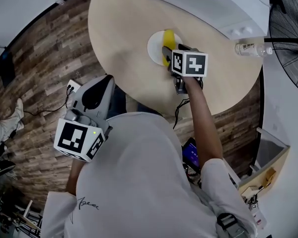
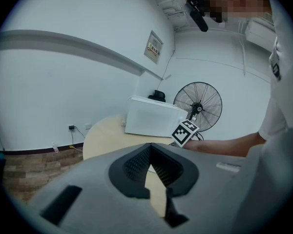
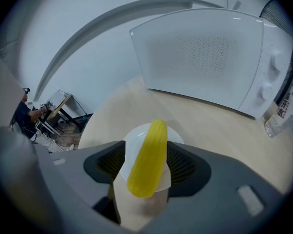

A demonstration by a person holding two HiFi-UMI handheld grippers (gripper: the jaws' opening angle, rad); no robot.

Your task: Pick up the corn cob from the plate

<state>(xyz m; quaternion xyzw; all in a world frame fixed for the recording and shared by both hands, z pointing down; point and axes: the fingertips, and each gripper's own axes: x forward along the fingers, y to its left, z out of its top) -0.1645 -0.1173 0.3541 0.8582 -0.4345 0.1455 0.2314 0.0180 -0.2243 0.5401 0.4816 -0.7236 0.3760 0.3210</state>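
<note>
A yellow corn cob [image 3: 149, 160] lies on a small white plate [image 3: 132, 140] on the round wooden table [image 1: 119, 43]. In the head view the corn cob [image 1: 168, 39] and plate [image 1: 154, 48] sit just beyond my right gripper [image 1: 167, 54], which points steeply down over them. The right gripper [image 3: 145, 165] is open with the cob between its jaws. A strip of plate shows between the left pad [image 3: 112, 162] and the cob; the right pad [image 3: 181, 165] stands close beside it. My left gripper [image 1: 103, 89] hangs off the table's near edge, shut and empty [image 2: 150, 149].
A white microwave [image 1: 213, 4] stands at the table's far side, close behind the plate. A water bottle [image 1: 251, 48] lies at the table's right edge. A black fan [image 1: 290, 29] stands beyond it. A power strip [image 1: 72, 87] lies on the plank floor.
</note>
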